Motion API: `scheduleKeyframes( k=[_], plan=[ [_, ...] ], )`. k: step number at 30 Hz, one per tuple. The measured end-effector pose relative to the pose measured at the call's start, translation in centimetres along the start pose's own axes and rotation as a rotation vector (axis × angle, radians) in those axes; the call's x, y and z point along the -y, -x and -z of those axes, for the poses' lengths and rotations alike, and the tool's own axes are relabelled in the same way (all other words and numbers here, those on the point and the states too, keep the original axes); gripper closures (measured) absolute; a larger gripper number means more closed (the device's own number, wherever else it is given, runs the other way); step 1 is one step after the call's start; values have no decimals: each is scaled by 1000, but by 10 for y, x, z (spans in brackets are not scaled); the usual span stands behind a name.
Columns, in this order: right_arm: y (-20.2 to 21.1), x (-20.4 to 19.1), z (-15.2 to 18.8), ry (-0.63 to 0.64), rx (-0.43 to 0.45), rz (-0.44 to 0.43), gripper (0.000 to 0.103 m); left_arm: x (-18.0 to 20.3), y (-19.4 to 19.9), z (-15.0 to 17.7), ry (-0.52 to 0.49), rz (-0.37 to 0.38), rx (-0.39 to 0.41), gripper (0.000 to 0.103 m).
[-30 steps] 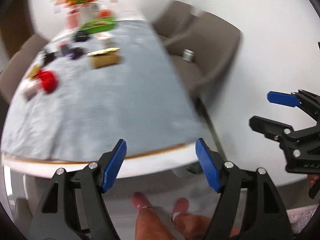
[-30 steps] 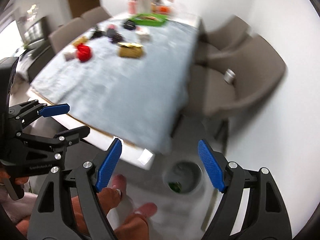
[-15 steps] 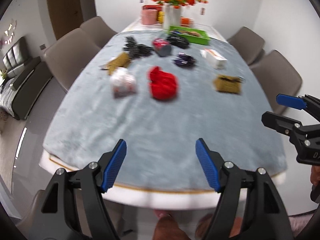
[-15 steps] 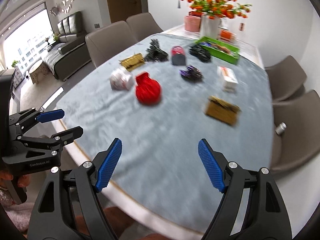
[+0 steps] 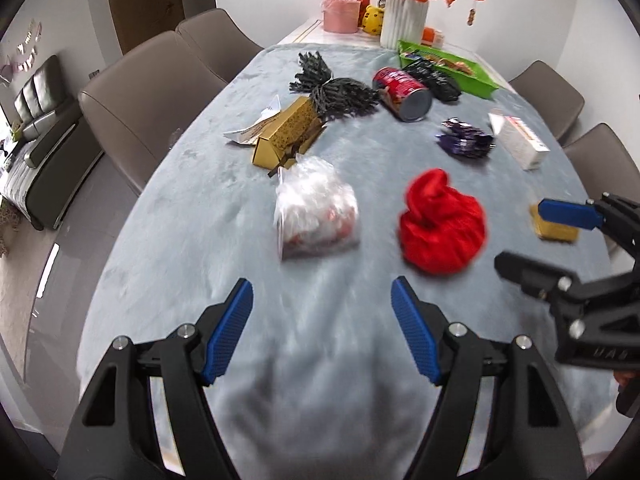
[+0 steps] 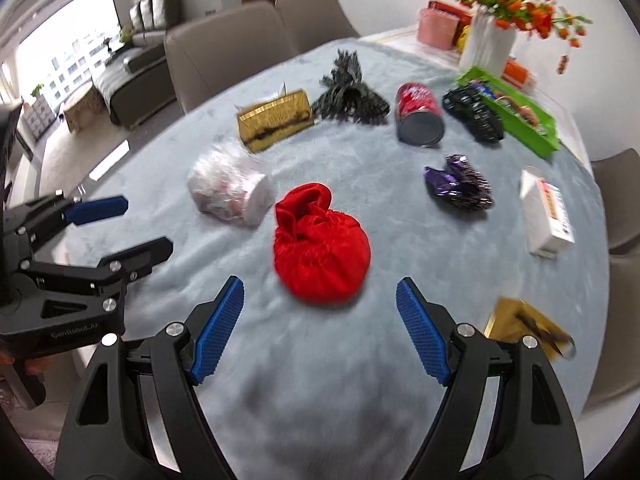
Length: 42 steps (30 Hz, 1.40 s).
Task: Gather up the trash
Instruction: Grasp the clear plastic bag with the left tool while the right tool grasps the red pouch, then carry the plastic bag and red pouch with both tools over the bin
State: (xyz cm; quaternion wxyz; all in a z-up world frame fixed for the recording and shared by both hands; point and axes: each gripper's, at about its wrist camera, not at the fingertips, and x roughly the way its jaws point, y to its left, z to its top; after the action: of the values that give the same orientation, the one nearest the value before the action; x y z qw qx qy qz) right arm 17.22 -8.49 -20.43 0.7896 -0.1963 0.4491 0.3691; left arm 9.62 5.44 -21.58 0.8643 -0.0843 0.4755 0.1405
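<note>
- The left tongs point(image 5: 322, 322) hang released over the near part of the surface point(image 5: 168, 216), blue pads apart with nothing but grey cloth between them.
- The right tongs point(image 6: 320, 326) are likewise released and empty, angled down over the same cloth; each pair shows at the edge of the other's view.
- Just beyond the right tongs lies a red crumpled bag point(image 6: 320, 252), the nearest piece of trash to them.
- Beside it, towards the left tongs, rests a clear plastic bundle point(image 5: 316, 212) with white and red contents.
- A gold box point(image 5: 288, 132) lies farther back, a white paper slip point(image 5: 256, 126) touching its far side.
- Behind the box sits a bunch of dark shredded strips point(image 5: 332, 88), and next to it a red can point(image 5: 402, 92) on its side.
- A crumpled black bag point(image 6: 474, 114) lies against a green tray point(image 6: 528, 128).
- A purple wrapper point(image 6: 458, 184) and a white carton point(image 6: 546, 212) lie on the right part of the cloth, apart from each other.
- A second gold box point(image 6: 528, 328) sits near the right edge, partly behind the right tongs' arm.
- At the far end stand a white vase point(image 5: 404, 20) of orange flowers and a pink box point(image 5: 342, 16).
- Grey chairs point(image 5: 148, 92) line both sides.
</note>
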Motion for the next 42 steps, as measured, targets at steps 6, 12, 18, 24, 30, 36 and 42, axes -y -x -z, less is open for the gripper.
scheduleKeyframes(
  k=[6,12,18,24,30,36,42],
  plan=[
    [-51,5,-8,19,-59,16,27,-8,-51,-17,5,68,-17,31],
    [-75,3,-10,-23,-79,-4,27,-11,-83,-28,-36,82,-34,31],
    [-77,1,-14,-52,-80,-30,52,-19,-88,-32,-49,111,-33,36],
    [-65,0,-19,-70,-80,-33,57,-26,-72,-37,-59,141,-21,41],
    [-43,-5,-20,-91,-55,-13,57,-29,-46,-38,-91,163,0,41],
    [-6,-8,-13,-133,-17,30,57,-19,-7,-37,-171,219,33,41],
    [43,3,21,-252,29,131,57,22,24,-31,-325,332,58,41]
  ],
)
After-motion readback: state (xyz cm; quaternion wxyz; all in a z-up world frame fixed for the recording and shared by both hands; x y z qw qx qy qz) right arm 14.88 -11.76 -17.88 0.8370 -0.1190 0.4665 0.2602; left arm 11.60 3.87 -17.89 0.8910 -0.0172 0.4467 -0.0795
